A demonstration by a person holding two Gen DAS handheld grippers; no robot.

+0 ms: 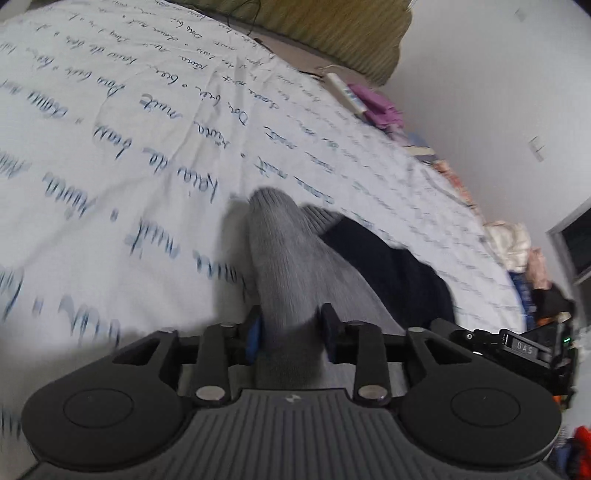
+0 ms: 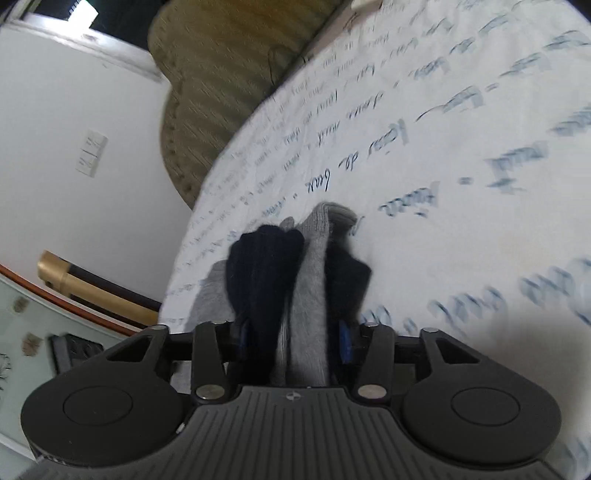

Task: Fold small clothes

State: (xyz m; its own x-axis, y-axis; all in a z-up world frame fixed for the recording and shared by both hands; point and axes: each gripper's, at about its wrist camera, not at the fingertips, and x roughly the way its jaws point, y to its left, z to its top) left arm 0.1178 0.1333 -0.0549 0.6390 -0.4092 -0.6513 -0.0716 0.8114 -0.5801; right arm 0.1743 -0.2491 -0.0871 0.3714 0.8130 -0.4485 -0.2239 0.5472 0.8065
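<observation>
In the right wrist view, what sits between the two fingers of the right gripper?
The right wrist view shows bunched socks filling the right gripper: a dark navy sock on the left side and a grey sock beside it, over the script-printed sheet.

left gripper [image 1: 291,332]: fingers clamped on cloth, tilted down | right gripper [image 2: 293,338]: same, wider

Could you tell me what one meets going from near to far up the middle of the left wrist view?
Left gripper → grey sock between its fingers → white bedsheet with blue writing → olive striped pillow.
</observation>
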